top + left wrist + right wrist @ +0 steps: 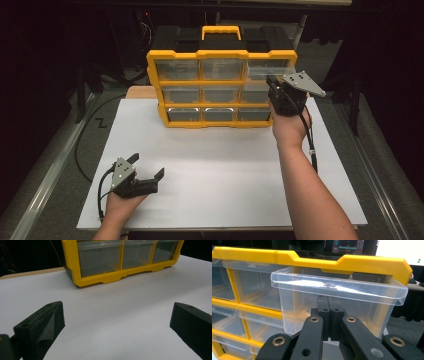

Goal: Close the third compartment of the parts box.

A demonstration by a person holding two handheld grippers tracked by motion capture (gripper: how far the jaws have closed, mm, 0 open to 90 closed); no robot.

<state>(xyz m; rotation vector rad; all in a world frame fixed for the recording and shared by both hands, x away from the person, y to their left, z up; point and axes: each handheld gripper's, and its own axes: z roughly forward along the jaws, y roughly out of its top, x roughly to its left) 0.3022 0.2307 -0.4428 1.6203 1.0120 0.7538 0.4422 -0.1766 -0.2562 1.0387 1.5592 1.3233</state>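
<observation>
Pulling the drawer [337, 302] wants a straight, level draw, I judge, so it clears the organizer [220, 85] | left gripper [145, 172]: jaws wide, empty, low over the board [225, 170] | right gripper [274, 82]: jaws closed on the top-right drawer's front, drawer partly out.

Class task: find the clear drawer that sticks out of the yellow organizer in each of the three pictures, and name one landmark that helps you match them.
High view: the clear drawer juts from the top right slot, above the right gripper.
Left gripper view: not in it; the picture takes in just the bottom row.
Right gripper view: centre, with the jaws closed on its front.
Shared landmark: the yellow organizer frame.
</observation>
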